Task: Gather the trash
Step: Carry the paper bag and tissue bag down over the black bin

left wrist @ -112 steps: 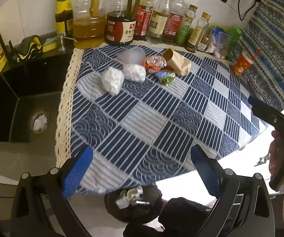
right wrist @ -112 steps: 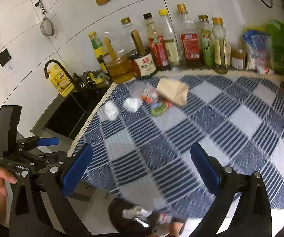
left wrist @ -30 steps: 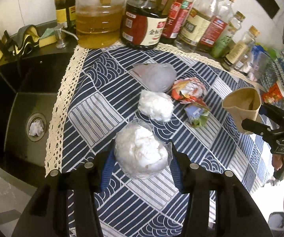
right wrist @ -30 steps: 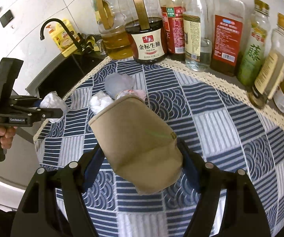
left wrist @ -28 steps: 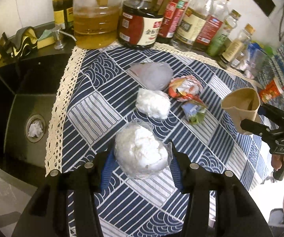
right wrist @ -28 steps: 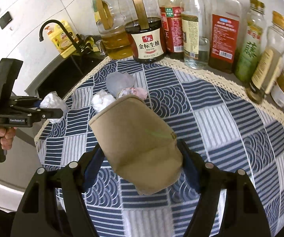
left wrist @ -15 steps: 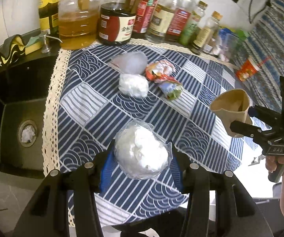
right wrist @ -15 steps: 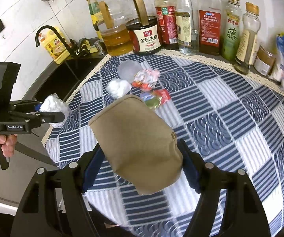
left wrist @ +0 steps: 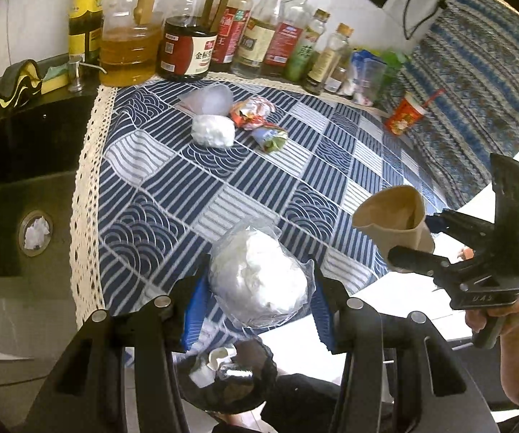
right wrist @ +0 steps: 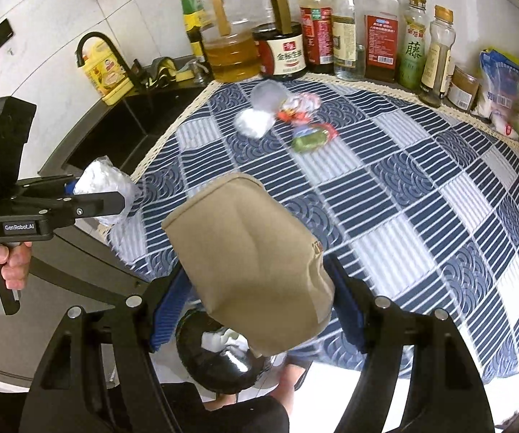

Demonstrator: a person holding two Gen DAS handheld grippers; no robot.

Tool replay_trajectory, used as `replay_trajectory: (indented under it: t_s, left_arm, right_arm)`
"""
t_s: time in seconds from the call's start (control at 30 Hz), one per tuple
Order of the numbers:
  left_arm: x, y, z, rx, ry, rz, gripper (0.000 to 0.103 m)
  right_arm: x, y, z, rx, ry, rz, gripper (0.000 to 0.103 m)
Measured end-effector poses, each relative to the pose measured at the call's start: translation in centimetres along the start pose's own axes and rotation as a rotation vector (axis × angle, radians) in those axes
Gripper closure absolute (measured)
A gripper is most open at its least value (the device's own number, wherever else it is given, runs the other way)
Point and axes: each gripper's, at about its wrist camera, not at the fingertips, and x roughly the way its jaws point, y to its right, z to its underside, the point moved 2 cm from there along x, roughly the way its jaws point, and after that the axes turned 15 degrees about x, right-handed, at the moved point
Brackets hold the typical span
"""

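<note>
My left gripper (left wrist: 256, 297) is shut on a white wad wrapped in clear plastic (left wrist: 257, 281), held over the table's near edge. My right gripper (right wrist: 256, 310) is shut on a tan paper cup (right wrist: 256, 259), also near that edge. Each gripper shows in the other's view: the cup (left wrist: 393, 222) at right, the wad (right wrist: 106, 189) at left. A black trash bin (left wrist: 229, 379) with scraps in it sits on the floor right below both grippers (right wrist: 223, 359). Still on the cloth lie a white wad (left wrist: 212, 130), a clear plastic piece (left wrist: 210, 99), a red-white wrapper (left wrist: 252, 112) and a green-red wrapper (left wrist: 270, 139).
A blue patterned tablecloth (left wrist: 194, 195) covers the table. Several sauce and oil bottles (left wrist: 187, 50) line its far edge, with a red cup (left wrist: 404, 117) at far right. A black sink (left wrist: 14, 180) lies left, with a wad in its drain.
Both grippers have drawn back from the pile toward the table's near edge, each still gripping its item. The bin on the floor has come into view below them.
</note>
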Motion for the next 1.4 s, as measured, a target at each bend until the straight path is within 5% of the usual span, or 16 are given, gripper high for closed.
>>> replay_trajectory:
  t_s: [0.57, 1.4]
  left_arm:
    - [-2.7, 1.5, 9.4, 0.030, -0.034, 0.063, 0.055]
    - [5.8, -0.4, 18.9, -0.116, -0.270, 0.144, 0.055]
  right_arm:
    - [0.2, -6.1, 10.0, 0.048, -0.034, 0.013, 0.031]
    - [9.7, -4.2, 17.2, 0.193, -0.280, 0.012, 0.031]
